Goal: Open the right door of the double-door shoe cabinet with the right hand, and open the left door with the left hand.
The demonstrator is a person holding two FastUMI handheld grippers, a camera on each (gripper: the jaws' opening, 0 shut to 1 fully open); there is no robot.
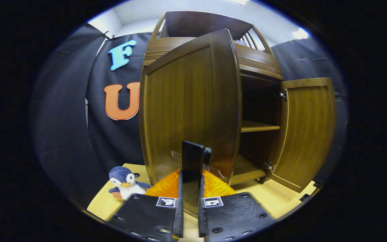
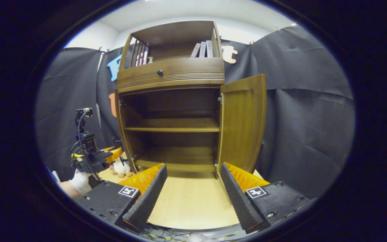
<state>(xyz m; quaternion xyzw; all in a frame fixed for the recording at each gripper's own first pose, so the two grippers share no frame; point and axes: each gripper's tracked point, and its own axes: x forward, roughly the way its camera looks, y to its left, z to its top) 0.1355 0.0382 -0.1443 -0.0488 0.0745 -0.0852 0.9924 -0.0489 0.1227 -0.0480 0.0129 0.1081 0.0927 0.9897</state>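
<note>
Standing at the back edge of a pale wooden tabletop (image 2: 186,205): one double-door shoe cabinet (image 2: 171,75), dark stained wood, drawer with a round knob (image 2: 159,72) above the door bay, open railed shelf on top holding a few upright books (image 2: 203,49).

Right door (image 2: 244,122): swung wide on its hinges, standing nearly square to the cabinet front, touched by nothing.

Left door (image 1: 190,104): partly to mostly open, its free edge turned toward the left gripper view.

Interior: one middle shelf (image 2: 175,128) and a bottom board, both bare.

Left gripper (image 1: 190,178): fingers drawn together on the dark upright handle (image 1: 192,161) at the left door's lower free edge, apparently clamped on it from both sides. In the right gripper view it sits near the tabletop's left edge, held by a gloved hand (image 2: 79,181).

Right gripper (image 2: 193,191): fingers spread wide apart, holding nothing, above the tabletop's front edge, well clear of the right door.

Handling, judged: doors are rigid panels, moderately light, turning on stiff hinges along a fixed arc; finish looks smooth and could slip. Best hold is the handle at the free edge, farthest from the hinges, pulling along the arc rather than straight out.

Also present: plush penguin (image 1: 125,181) by the tabletop's left edge, just beside the left door.
</note>
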